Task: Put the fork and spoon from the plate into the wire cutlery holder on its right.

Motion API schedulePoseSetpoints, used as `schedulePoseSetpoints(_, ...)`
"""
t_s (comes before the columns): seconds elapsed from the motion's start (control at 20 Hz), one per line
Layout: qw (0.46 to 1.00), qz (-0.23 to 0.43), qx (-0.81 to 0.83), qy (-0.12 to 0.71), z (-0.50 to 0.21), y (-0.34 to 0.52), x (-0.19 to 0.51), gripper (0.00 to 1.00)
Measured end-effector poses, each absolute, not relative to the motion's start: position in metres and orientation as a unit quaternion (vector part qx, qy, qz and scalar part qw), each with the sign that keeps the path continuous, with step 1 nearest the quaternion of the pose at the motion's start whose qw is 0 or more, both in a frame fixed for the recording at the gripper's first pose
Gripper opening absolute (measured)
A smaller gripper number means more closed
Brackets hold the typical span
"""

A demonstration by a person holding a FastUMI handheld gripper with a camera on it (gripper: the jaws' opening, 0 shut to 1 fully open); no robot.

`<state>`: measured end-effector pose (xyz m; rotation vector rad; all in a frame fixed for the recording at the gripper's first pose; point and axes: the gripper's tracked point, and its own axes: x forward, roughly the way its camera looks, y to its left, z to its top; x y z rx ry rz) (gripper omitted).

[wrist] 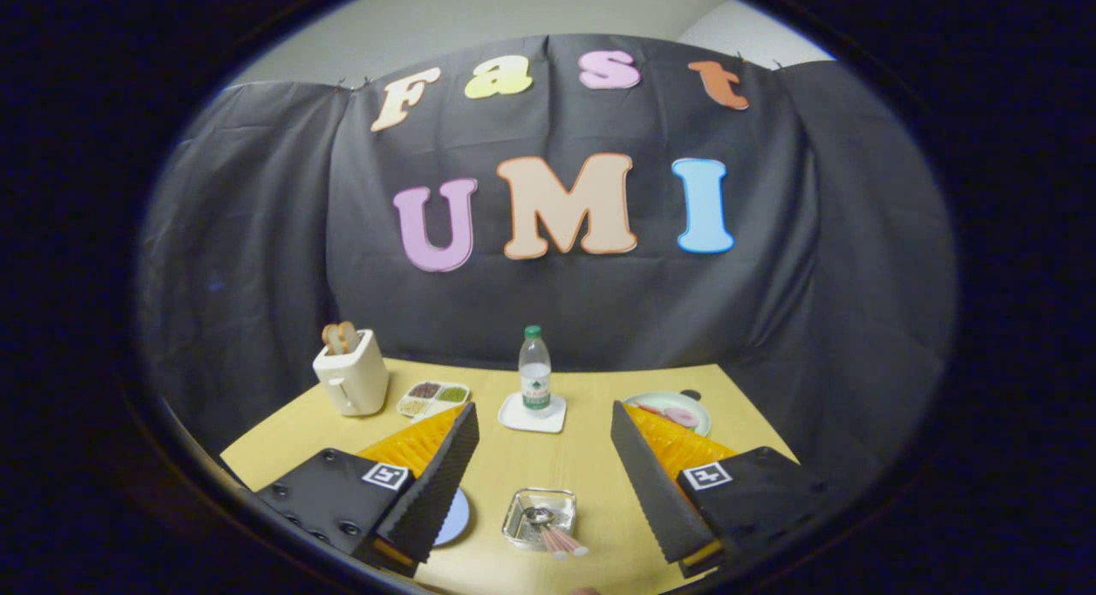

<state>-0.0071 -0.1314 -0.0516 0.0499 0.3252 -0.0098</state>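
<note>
My gripper (544, 413) is open, held high above the yellow table (591, 484), with nothing between its fingers. Below the gap between the fingers stands the small square wire cutlery holder (539, 516). A metal spoon head (539, 515) rests inside it, and pink handles (563, 541) stick out over its near rim. I cannot tell the fork from the spoon among them. Left of the holder, a light blue plate (457, 518) shows as a sliver behind my left finger; the rest of it is hidden.
Beyond the fingers a water bottle (535, 369) stands on a white square coaster (533, 413). A white toaster (351, 374) with bread and a divided dish (433, 398) sit at the far left. A green plate (673, 411) with food lies far right.
</note>
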Motion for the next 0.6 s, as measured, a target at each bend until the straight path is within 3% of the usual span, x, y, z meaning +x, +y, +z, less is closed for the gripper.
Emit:
schedulePoseSetpoints(0.25, 0.999, -0.023, 0.006, 0.041, -0.009, -0.142, -0.012, 0.99)
schedulePoseSetpoints(0.6, 0.999, -0.033, 0.010, 0.015, 0.005, -0.149, -0.031, 0.99)
